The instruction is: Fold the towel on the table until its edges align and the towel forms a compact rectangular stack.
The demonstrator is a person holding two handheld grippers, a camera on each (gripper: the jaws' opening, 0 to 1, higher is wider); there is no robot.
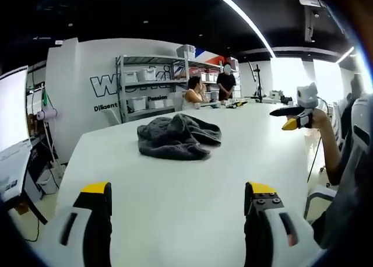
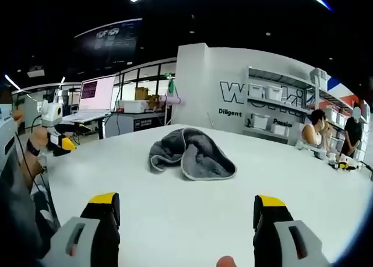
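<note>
A: In the left gripper view we face a big white table [image 1: 175, 179] in an open workshop, with shelves [image 1: 154, 86] of bins against a white wall and two people [image 1: 210, 87] at the far end. The grey towel [image 1: 178, 137] lies crumpled in a heap on the table, well ahead of our left gripper [image 1: 178, 206], whose jaws stand wide apart with nothing between them.

B: And the right gripper [image 1: 291, 118] shows at the right edge there, held up over the table's edge, away from the towel.

A: In the right gripper view we see the same table [image 2: 175, 191] and the towel [image 2: 191, 154] bunched in the middle, a pale hem curling round its near side. Our right gripper [image 2: 186, 214] also has its jaws spread and empty, well short of the cloth.

B: We judge it soft, light and floppy; it should sag wherever we lift it. We'd pinch it at the hem, find two corners and spread it flat before any fold
</note>
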